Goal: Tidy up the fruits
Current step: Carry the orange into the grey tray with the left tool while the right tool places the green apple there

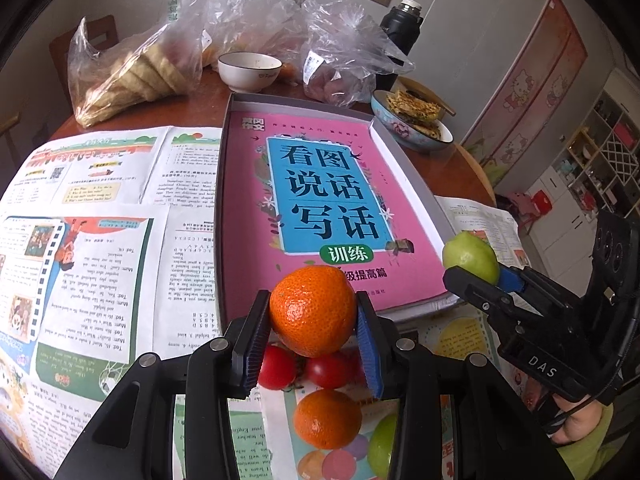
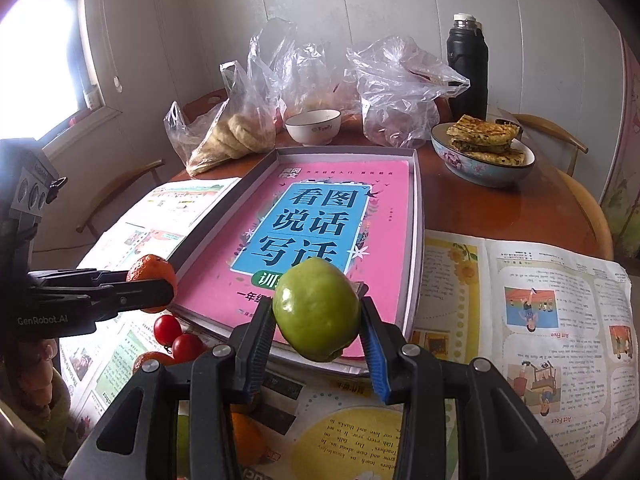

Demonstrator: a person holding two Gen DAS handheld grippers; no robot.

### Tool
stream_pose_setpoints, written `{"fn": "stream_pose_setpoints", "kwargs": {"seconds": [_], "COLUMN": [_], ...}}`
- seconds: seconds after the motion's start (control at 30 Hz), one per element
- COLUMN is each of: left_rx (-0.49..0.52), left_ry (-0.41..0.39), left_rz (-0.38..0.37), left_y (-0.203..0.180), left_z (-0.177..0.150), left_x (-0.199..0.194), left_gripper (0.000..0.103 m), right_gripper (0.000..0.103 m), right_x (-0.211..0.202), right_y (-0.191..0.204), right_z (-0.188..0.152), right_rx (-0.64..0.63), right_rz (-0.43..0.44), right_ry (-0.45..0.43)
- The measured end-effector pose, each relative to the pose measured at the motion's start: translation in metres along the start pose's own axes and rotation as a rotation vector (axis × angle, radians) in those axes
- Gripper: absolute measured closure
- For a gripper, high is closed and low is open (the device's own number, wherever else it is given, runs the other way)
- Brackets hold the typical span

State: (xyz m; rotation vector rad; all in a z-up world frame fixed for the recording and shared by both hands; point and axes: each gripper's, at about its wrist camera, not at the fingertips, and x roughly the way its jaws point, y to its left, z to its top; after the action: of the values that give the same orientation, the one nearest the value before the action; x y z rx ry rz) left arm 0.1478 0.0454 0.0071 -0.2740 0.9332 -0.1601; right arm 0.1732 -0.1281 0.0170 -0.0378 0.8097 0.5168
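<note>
My left gripper [image 1: 314,312] is shut on an orange tangerine [image 1: 313,310], held above the near edge of a shallow grey box [image 1: 412,176] lined with a pink book [image 1: 320,196]. My right gripper [image 2: 318,312] is shut on a green fruit [image 2: 317,309], also above the box's near edge [image 2: 416,216]. Each gripper shows in the other's view, the right one with its green fruit [image 1: 471,256], the left one with its tangerine [image 2: 152,276]. On the newspaper below lie red cherry tomatoes [image 1: 304,368], a second tangerine [image 1: 327,418] and another green fruit [image 1: 382,446].
Behind the box stand a white bowl [image 1: 249,70], plastic bags of food [image 1: 132,76], a black thermos [image 1: 400,32] and a patterned bowl of flatbread [image 1: 416,122]. Newspapers [image 1: 80,248] cover the round wooden table. Chairs stand around it [image 2: 560,132].
</note>
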Motion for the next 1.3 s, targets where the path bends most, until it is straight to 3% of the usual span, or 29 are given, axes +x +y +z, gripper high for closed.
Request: {"fn": "stream_pose_setpoints", "kwargs": {"seconds": [0.57,1.3], "left_rx": [0.026,0.064], "left_ry": [0.076,0.077], "left_rz": [0.045,0.066], "left_y": [0.001,-0.001], "left_z": [0.011,0.005], "left_x": [0.042,0.042], "left_gripper": [0.061,0.061], "right_gripper": [0.061,0.061], "right_x": [0.032,0.036], "right_y": [-0.010,-0.004], "right_z": [0.001,0.000], "right_rx": [0.010,-0.019], "right_rz": [-0.033,-0.102], "right_ry": [0.076,0.102]}}
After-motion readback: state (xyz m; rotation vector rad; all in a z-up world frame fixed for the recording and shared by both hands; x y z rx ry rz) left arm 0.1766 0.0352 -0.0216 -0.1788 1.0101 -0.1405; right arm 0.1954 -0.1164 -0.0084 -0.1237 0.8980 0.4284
